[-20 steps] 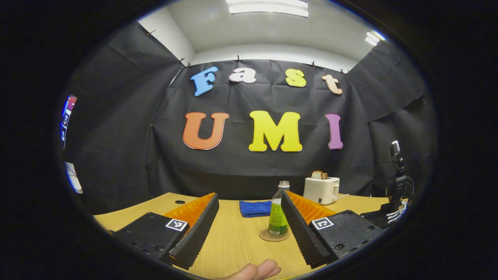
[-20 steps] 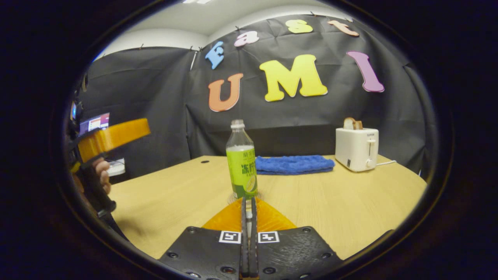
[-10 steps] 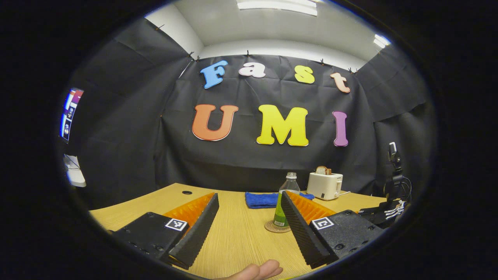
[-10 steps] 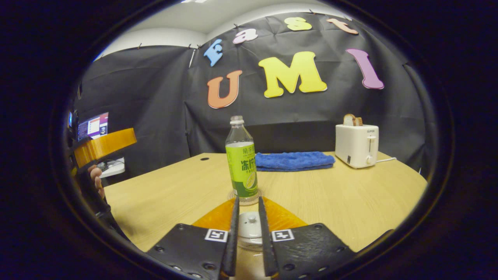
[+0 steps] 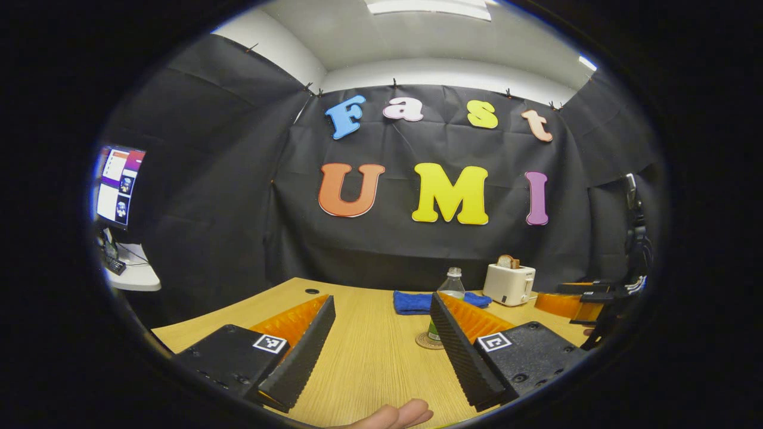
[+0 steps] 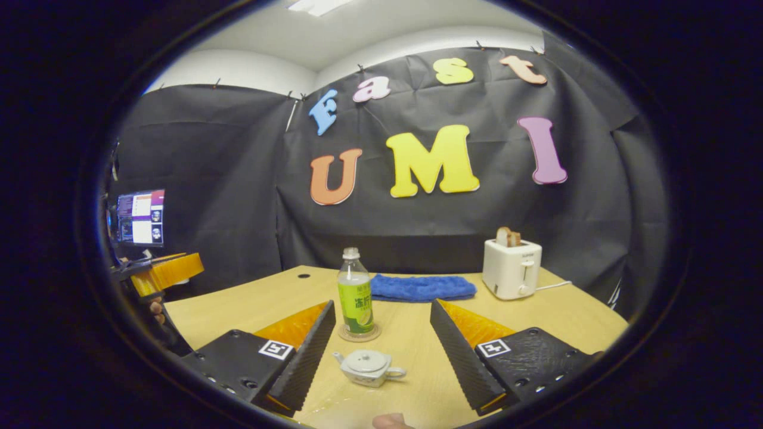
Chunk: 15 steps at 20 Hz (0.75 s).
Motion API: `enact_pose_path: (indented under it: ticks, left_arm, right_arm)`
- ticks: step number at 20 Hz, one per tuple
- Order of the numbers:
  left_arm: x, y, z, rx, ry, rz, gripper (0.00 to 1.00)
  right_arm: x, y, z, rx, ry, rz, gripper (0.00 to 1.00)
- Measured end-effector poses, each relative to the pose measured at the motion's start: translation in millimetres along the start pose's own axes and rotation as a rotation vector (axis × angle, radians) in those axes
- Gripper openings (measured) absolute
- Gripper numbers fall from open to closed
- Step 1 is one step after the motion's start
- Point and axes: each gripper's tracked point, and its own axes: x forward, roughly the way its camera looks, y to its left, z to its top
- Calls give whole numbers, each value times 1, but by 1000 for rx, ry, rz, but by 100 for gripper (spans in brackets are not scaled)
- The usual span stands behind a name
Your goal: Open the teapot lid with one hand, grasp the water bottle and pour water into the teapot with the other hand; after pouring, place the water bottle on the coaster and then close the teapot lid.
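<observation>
We can read nothing firmly: the water bottle (image 6: 355, 296) carries a green label with characters too small to make out, and the toaster (image 6: 511, 269) a blurred mark.

White toaster (image 6: 511, 269) with bread slice (image 6: 507, 236) on wooden table (image 6: 572, 316); blue towel (image 6: 422, 287) just left of toaster; monitor (image 6: 141, 217) far left.
</observation>
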Motion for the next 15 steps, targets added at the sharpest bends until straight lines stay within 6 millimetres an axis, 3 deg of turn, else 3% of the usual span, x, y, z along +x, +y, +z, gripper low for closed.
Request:
enact_pose_path:
  ticks: [2, 3, 4, 8, 12, 15]
  left_arm:
    - [-12, -9, 1, 48, 9, -4, 100]
    - [-18, -12, 4, 66, 13, -5, 100]
    - [-23, -15, 5, 77, 10, -1, 100]
    - [-28, -34, 12, 112, -2, 2, 100]
    - [-28, -49, 12, 123, 8, -8, 100]
    - [-25, -53, 6, 118, 27, -7, 100]
  right_arm:
    - [-24, -20, 15, -50, -14, -55, 100]
    - [-37, -33, 20, -74, -15, -90, 99]
    - [-48, -43, 23, -84, -13, -116, 92]
    - [-85, -56, 46, -65, -60, -136, 96]
    - [-100, -67, 67, -93, -145, -182, 96]
    - [-99, -62, 63, -85, -140, -174, 96]
